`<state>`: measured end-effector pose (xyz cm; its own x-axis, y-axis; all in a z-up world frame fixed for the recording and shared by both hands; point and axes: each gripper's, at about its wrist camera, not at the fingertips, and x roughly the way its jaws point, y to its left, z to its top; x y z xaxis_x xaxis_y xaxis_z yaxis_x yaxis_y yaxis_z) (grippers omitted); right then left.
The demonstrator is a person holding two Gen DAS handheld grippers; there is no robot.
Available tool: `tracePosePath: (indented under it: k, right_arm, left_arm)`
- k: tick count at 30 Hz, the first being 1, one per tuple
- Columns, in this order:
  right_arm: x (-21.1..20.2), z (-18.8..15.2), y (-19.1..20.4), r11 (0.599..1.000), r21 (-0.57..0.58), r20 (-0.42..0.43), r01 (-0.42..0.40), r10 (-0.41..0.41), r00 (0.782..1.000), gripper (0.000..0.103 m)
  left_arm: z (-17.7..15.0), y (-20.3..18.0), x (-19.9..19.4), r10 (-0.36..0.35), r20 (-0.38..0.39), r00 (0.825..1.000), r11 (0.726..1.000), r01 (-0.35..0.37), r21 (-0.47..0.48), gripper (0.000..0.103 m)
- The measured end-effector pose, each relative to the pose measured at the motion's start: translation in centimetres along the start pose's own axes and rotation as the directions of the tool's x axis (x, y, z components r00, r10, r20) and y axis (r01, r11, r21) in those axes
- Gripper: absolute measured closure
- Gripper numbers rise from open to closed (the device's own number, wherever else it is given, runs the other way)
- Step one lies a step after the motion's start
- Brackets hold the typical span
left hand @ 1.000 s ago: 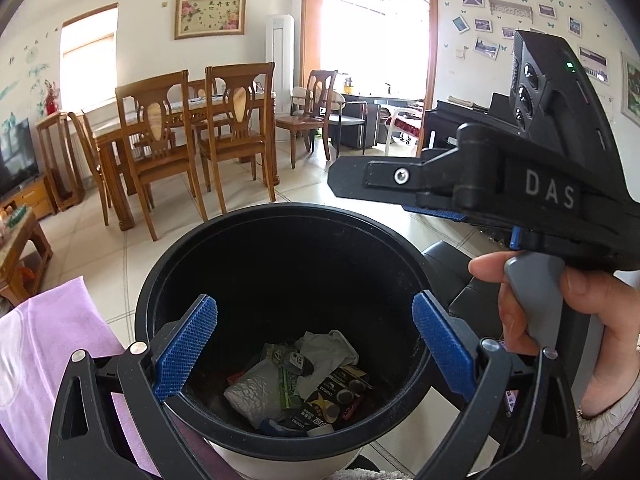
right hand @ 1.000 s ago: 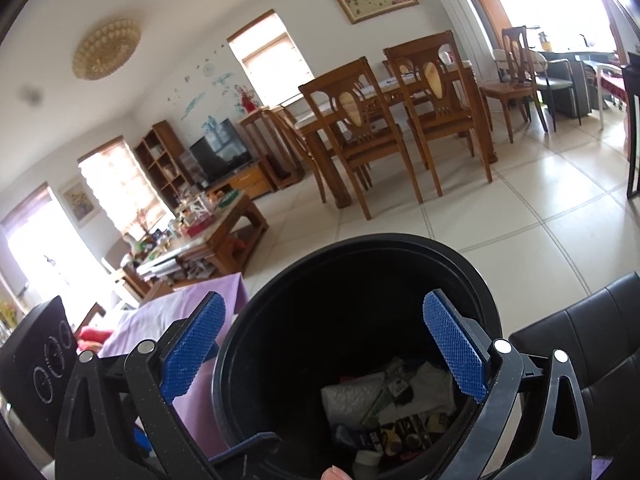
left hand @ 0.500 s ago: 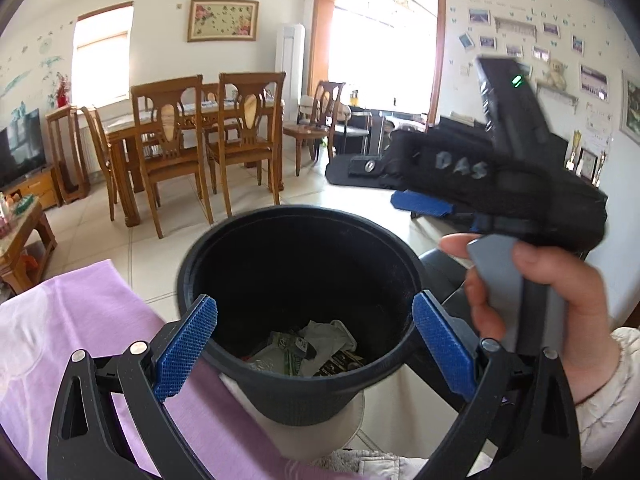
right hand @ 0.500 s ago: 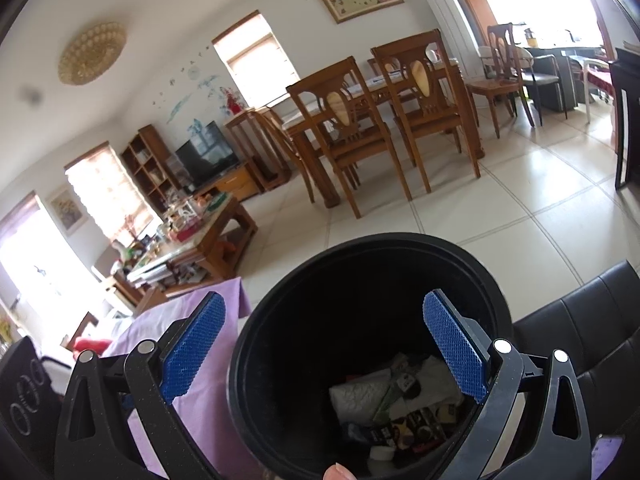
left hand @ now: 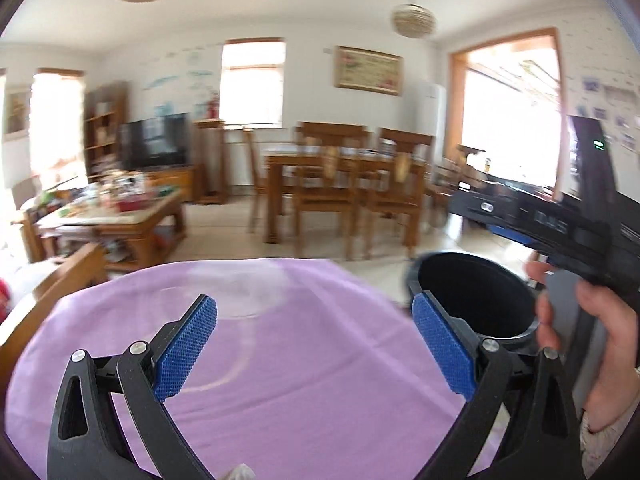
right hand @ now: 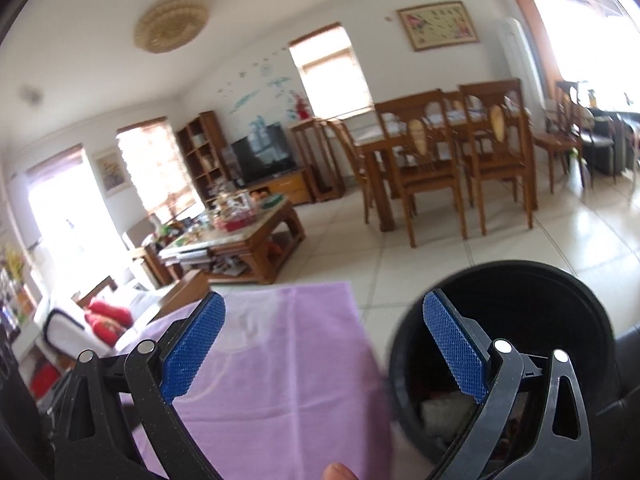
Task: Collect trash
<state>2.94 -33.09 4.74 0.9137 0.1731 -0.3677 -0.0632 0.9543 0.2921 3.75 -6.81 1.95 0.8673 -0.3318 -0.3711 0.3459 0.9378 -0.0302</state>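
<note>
A black round trash bin stands at the right edge of a table under a purple cloth. In the right wrist view the bin is at lower right with crumpled trash at its bottom. My left gripper is open and empty above the cloth, left of the bin. My right gripper is open and empty, its right finger over the bin's rim. The right gripper's body and the hand holding it show in the left wrist view.
The purple cloth bears faint white ring marks. A black sofa is beside the bin. Beyond are a cluttered wooden coffee table, a dining table with chairs, a TV and tiled floor.
Both grippers have swung left, away from over the bin and toward the purple cloth. Both stay open and empty. The view is blurred by motion.
</note>
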Motion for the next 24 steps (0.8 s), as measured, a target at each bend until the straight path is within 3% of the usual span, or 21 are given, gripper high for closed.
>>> tracePosePath:
  k: [4, 10, 16, 24]
  right_arm:
    - [1.8, -2.2, 7.1, 0.992, -0.113, 0.002, -0.051, 0.052, 0.999, 0.005]
    - [4.4, -5.2, 13.8, 0.979, -0.179, -0.041, -0.101, 0.095, 0.995, 0.005]
    - [5.9, -7.2, 16.8, 0.971, -0.205, -0.042, -0.124, 0.117, 0.992, 0.005]
    - [5.6, -8.5, 15.2, 0.981, -0.175, 0.009, -0.085, 0.088, 0.996, 0.005]
  left_arm:
    - [-1.0, 5.6, -2.0, 0.149, 0.002, 0.989, 0.987, -0.149, -0.058, 0.005]
    - [-2.3, 12.9, -3.9, 0.324, -0.041, 0.945, 0.932, -0.326, -0.157, 0.005]
    - [-3.5, 16.4, -5.3, 0.367, -0.071, 0.927, 0.900, -0.373, -0.226, 0.005]
    - [-3.1, 15.2, -4.1, 0.412, -0.073, 0.908, 0.881, -0.418, -0.223, 0.005]
